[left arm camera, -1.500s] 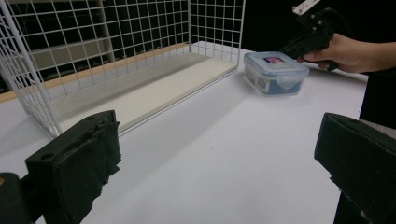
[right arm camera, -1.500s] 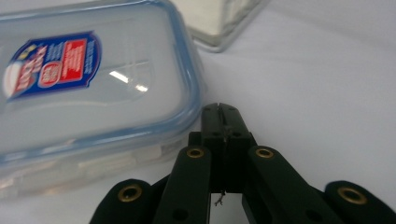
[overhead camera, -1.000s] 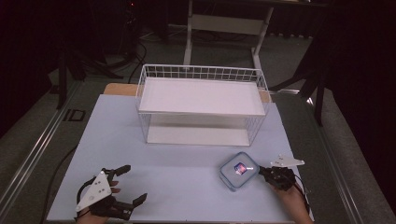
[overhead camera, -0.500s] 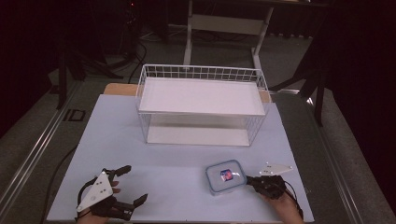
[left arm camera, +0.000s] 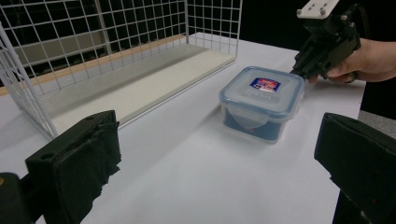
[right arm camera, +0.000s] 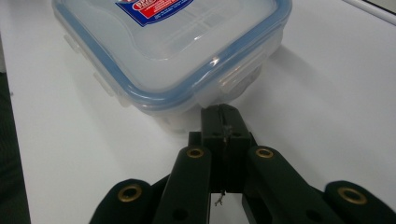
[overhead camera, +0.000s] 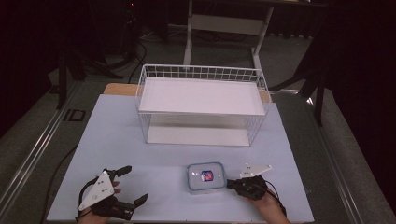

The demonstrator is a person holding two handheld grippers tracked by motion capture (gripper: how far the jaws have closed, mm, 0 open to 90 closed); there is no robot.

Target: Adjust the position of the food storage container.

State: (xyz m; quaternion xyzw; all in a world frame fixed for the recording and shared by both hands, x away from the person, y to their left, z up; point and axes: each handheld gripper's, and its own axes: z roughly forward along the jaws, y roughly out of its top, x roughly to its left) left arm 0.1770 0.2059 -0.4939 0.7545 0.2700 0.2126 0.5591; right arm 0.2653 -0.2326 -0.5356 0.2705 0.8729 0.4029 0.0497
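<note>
Clip-lid food container (overhead camera: 205,176), on worktop (overhead camera: 140,154) before wire basket (overhead camera: 201,105): keep your closed, empty right claw (overhead camera: 229,183) low against its side wall, pushing squarely; left claw (overhead camera: 132,185) wide, idle

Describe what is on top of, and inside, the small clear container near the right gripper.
The container wears a blue-rimmed clip lid bearing a red and blue sticker. Nothing else rests on it. A blue shape shows faintly through its wall, but the contents cannot be made out.

High camera is looking down from behind both tongs — each gripper camera is peering close along its jaws, sharing the clear blue-rimmed plastic box (overhead camera: 205,176) ahead.
</note>
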